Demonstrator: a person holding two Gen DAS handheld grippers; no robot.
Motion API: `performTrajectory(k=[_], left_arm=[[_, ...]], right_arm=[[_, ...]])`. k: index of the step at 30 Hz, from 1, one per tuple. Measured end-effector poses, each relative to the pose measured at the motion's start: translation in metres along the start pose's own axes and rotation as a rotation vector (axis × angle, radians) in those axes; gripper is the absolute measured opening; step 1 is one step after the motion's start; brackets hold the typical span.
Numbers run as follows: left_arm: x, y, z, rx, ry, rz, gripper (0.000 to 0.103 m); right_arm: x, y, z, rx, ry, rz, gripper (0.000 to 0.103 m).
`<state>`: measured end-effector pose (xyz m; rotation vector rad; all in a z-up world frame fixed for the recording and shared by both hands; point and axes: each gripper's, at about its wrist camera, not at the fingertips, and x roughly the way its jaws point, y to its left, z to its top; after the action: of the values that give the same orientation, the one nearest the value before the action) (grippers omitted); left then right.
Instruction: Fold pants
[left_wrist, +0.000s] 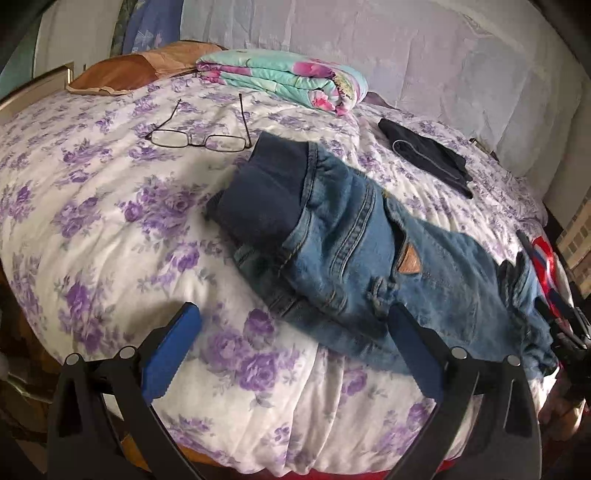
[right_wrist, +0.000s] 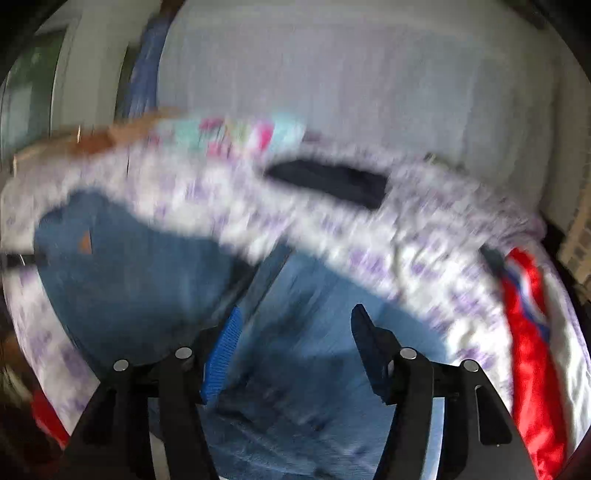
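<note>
Blue jeans (left_wrist: 354, 251) lie crumpled on the flowered quilt (left_wrist: 110, 229), their dark knit waistband (left_wrist: 266, 188) towards the far left and the legs trailing to the right edge. My left gripper (left_wrist: 295, 325) hovers open at the near edge of the bed. Its right finger (left_wrist: 410, 343) stands over the jeans' near hem, and only quilt and a denim edge show between the pads. The right wrist view is blurred. In it my right gripper (right_wrist: 295, 321) is open just above a spread of denim (right_wrist: 140, 273), with nothing pinched.
Spectacles (left_wrist: 199, 138) lie unfolded beyond the waistband. A folded flowered blanket (left_wrist: 284, 79) and a brown pillow (left_wrist: 122, 72) sit at the back of the bed. A dark garment (left_wrist: 428, 155) lies at the far right. A red, white and blue cloth (right_wrist: 528, 332) hangs at the bed's right edge.
</note>
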<state>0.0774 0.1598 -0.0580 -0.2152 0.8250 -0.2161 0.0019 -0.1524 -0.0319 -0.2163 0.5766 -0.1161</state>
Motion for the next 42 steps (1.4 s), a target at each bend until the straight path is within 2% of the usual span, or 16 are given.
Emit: performTrajectory(k=[2,3,5,10,13,18,20,23,29,30,32,33,36,40,41,42], left_arm=[[0.007,0.002,0.008,-0.018,0.02,-0.037,0.098],[0.011,0.004,0.012,-0.03,0.033,-0.045,0.098],[0.02,0.009,0.019,-0.057,0.037,-0.067,0.098],[0.03,0.034,0.034,-0.233,0.027,-0.207,0.098],[0.029,0.044,0.036,-0.307,0.028,-0.281,0.098],[0.021,0.041,0.027,-0.35,0.047,-0.395,0.098],[0.02,0.034,0.021,-0.361,0.065,-0.434,0.098],[0.024,0.018,0.022,-0.323,0.08,-0.38,0.098],[0.035,0.013,0.032,-0.345,0.052,-0.308,0.095],[0.034,0.012,0.032,-0.344,0.045,-0.291,0.091],[0.032,0.011,0.03,-0.325,0.029,-0.208,0.06],[0.031,0.012,0.028,-0.316,0.025,-0.182,0.057],[0.031,0.01,0.029,-0.275,0.019,-0.147,0.047],[0.017,0.0,0.03,-0.205,-0.016,-0.081,0.035],[0.014,-0.003,0.031,-0.191,-0.025,-0.071,0.033],[0.01,-0.007,0.033,-0.176,-0.036,-0.06,0.033]], right_arm=[[-0.008,-0.001,-0.002,-0.008,-0.033,-0.014,0.085],[0.004,0.002,-0.006,-0.032,0.016,0.0,0.091],[0.031,0.008,-0.018,-0.052,0.129,0.043,0.092],[0.039,-0.019,-0.023,0.12,0.133,0.166,0.093],[0.033,-0.016,-0.023,0.109,0.101,0.146,0.092],[0.001,-0.023,-0.021,0.154,-0.055,0.095,0.093],[0.008,-0.028,-0.021,0.168,-0.034,0.11,0.093],[0.03,-0.031,-0.027,0.198,0.07,0.134,0.093],[0.011,-0.037,-0.021,0.191,-0.018,0.105,0.093],[0.015,-0.035,-0.022,0.167,0.009,0.074,0.093],[0.035,-0.027,-0.028,0.095,0.15,0.033,0.096],[0.044,-0.021,-0.03,0.046,0.201,0.026,0.097],[0.038,-0.02,-0.024,0.033,0.17,0.023,0.098],[0.006,-0.04,-0.03,0.101,0.034,0.014,0.098],[0.002,-0.045,-0.03,0.095,0.033,-0.006,0.098],[0.008,-0.046,-0.033,0.049,0.104,-0.028,0.099]])
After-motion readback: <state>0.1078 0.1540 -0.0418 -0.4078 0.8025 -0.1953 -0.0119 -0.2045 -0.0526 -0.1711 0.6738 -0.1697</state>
